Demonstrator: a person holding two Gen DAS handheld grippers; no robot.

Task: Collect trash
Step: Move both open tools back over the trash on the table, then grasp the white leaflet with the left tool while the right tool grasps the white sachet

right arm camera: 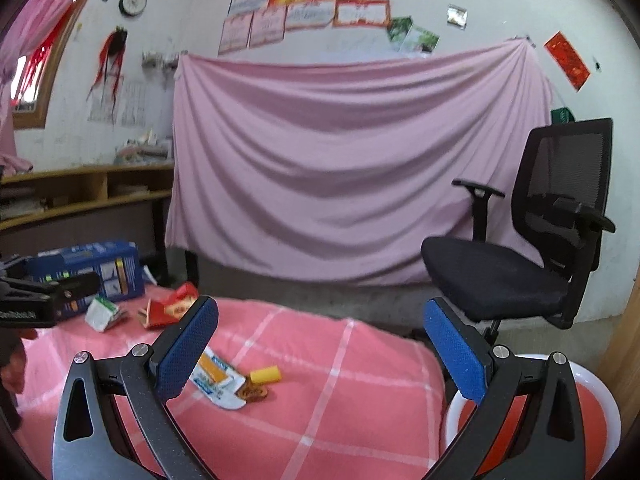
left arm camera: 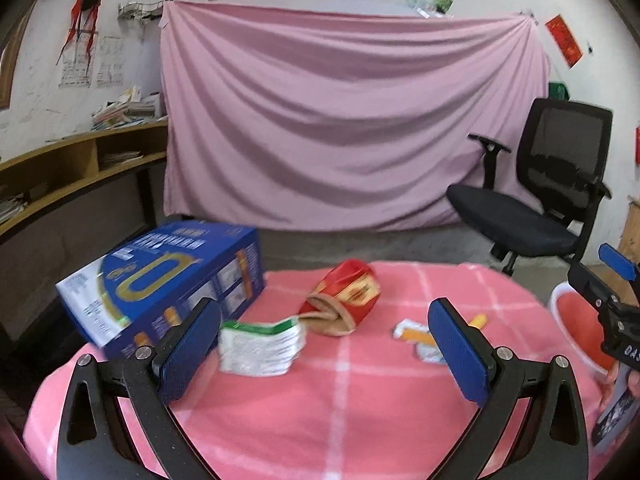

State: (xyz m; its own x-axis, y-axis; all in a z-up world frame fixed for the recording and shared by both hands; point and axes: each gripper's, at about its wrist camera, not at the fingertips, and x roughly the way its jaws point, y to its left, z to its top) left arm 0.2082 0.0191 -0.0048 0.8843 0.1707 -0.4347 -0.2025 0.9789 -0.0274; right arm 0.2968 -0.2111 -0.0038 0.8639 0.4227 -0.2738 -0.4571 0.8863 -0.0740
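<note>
A crushed red carton (left arm camera: 344, 300) lies at the table's (left arm camera: 340, 400) middle, a green-and-white packet (left arm camera: 260, 346) just beside it at 8 o'clock and a blue box (left arm camera: 160, 280) at 9. Torn wrappers (right arm camera: 218, 380) and a small yellow piece (right arm camera: 265, 375) lie near 3 o'clock, clearer from the right wrist. The left gripper (left arm camera: 324, 354) and right gripper (right arm camera: 320, 350) hover with fingers spread, holding nothing. Only the right view shows the white-rimmed red bin (right arm camera: 592, 432) fully, at 5 o'clock.

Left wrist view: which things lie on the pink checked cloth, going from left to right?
blue box → green and white packet → red carton → white and orange wrapper → red basin with white rim
</note>
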